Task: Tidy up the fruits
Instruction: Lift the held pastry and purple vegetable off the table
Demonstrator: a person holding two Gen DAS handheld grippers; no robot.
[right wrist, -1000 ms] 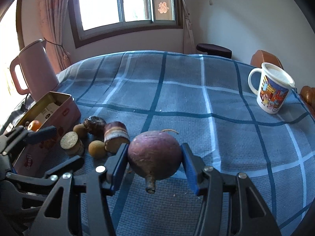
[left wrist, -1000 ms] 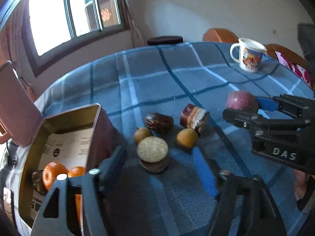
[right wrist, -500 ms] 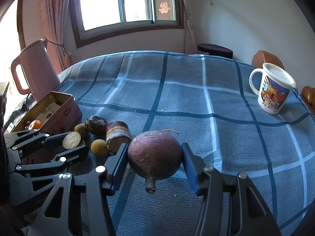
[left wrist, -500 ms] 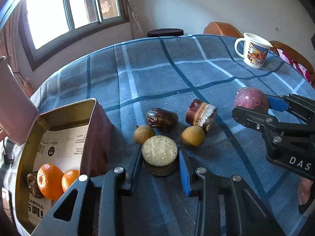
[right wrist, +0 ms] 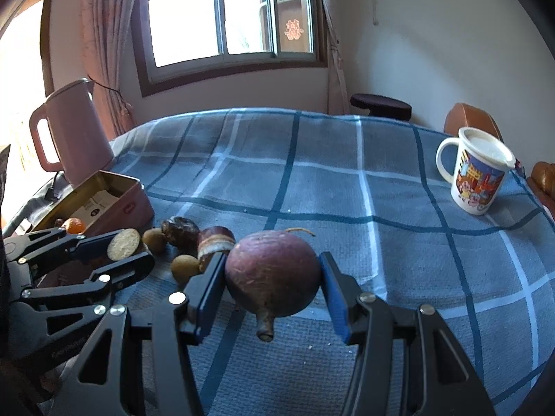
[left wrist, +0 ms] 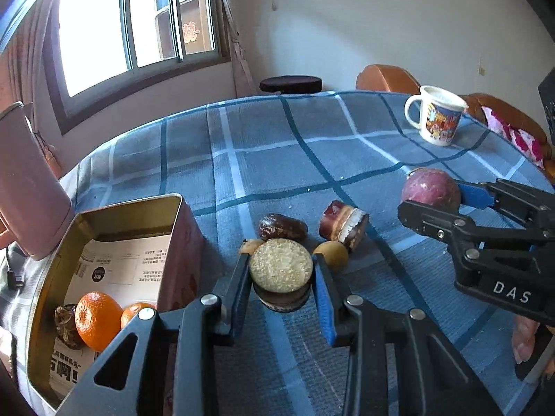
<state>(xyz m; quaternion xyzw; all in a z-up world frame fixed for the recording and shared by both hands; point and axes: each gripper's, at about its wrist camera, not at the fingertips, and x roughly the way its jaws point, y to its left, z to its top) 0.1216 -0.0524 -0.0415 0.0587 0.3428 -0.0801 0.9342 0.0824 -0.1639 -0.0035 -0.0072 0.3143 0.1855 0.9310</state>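
My left gripper (left wrist: 281,274) is clamped on the cut round fruit (left wrist: 281,265), so I'd lift it straight up, clear of the small brown fruits (left wrist: 331,256) just behind. Then I'd carry it to the open tin (left wrist: 114,208) holding oranges (left wrist: 96,320), while my right gripper (right wrist: 272,277) grips the purple round fruit (right wrist: 272,272) off the tablecloth (right wrist: 381,208).

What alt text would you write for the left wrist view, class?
The left gripper is shut on a round cut fruit above a blue checked tablecloth. An open tin holding oranges sits left; the right gripper holds a purple fruit.
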